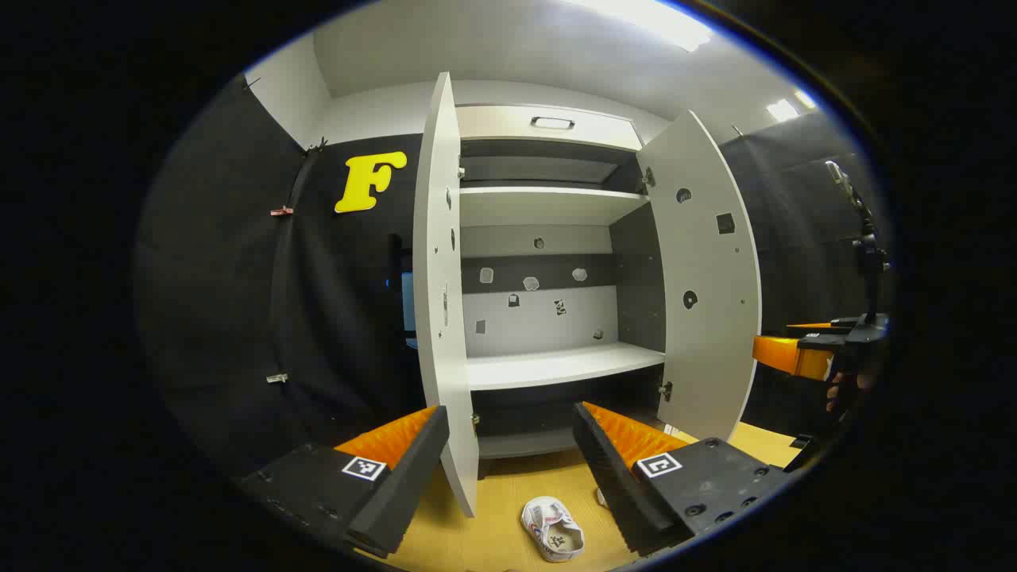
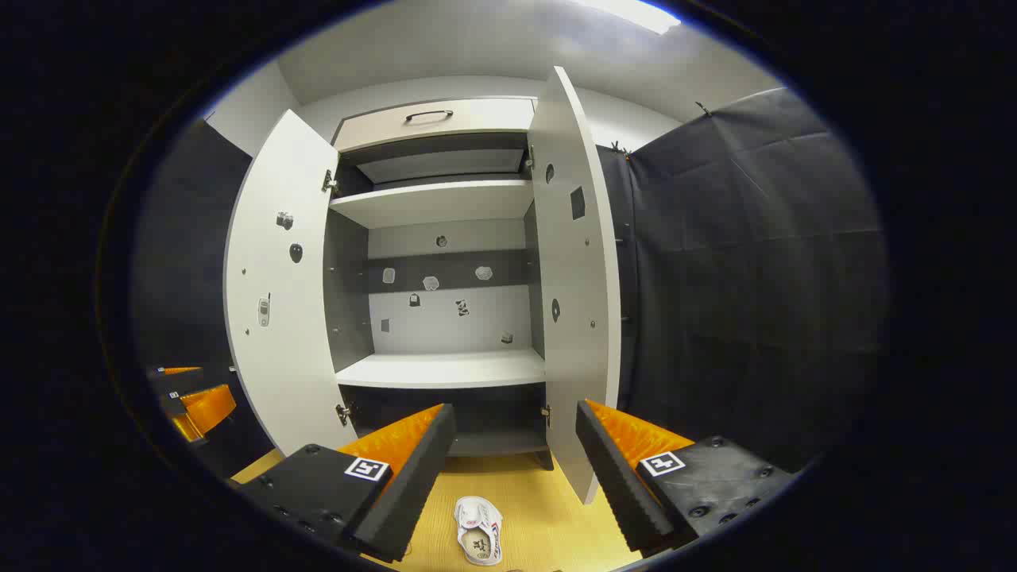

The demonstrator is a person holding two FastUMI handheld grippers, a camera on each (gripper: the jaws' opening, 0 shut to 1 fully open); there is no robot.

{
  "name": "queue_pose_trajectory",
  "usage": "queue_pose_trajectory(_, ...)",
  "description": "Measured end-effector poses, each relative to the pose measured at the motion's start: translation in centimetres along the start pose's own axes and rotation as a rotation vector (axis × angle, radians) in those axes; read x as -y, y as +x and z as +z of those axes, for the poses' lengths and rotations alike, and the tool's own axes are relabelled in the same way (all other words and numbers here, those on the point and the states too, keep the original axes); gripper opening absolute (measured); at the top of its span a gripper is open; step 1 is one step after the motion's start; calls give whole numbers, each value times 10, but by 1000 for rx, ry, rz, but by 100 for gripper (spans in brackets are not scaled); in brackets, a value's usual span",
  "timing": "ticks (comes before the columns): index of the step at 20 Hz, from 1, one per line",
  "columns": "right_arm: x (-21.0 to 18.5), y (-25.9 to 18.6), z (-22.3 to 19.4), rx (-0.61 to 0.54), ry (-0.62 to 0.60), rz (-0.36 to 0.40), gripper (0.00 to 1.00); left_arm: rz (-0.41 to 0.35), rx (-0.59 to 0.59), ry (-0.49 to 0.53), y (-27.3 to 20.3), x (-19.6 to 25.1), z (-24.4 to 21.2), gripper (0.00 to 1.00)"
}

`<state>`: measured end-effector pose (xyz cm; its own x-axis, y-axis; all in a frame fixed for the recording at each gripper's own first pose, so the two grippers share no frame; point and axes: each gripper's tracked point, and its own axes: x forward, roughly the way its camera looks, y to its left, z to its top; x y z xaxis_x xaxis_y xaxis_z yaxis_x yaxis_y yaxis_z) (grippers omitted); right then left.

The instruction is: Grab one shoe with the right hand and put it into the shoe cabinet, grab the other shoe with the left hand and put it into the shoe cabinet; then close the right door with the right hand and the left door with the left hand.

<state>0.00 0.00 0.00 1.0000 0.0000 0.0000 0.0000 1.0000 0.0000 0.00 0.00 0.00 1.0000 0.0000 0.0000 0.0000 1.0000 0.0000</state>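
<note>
One shoe (image 2: pixel 478 531) lay on the wooden floor (image 2: pixel 540 508) near its front edge, sole side down, its long axis running roughly toward the shoe cabinet (image 2: pixel 445 365); which end was the toe I could not tell. The right gripper (image 2: pixel 515 469) hung above it, fingers spread wide and empty, as were those of the left gripper (image 1: pixel 510 465). Judging by this, the first grab had not begun: the right gripper needed to drop and straddle the shoe. Beyond, both doors stood open over bare shelves.
</note>
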Motion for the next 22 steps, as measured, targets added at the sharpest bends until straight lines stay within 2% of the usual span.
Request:
queue_pose_trajectory(9, 12, 1, 10, -11, -22, -19, 99, -17, -6, -21, 19, 2, 1, 98)
queue_pose_trajectory(13, 16, 7, 0, -38, -20, 1, 99, -14, -21, -23, 26, 10, -1, 98)
queue_pose_trajectory(17, 20, 21, -15, -66, -10, 49, 99, 8, -25, -1, 33, 23, 5, 98)
queue_pose_trajectory(20, 23, 27, -45, -111, -33, 131, 98, 53, -45, 1, 40, 34, 1, 98)
queue_pose_trajectory(22, 23, 26, -81, -197, -26, 208, 99, 99, -77, -22, 39, 43, -6, 98)
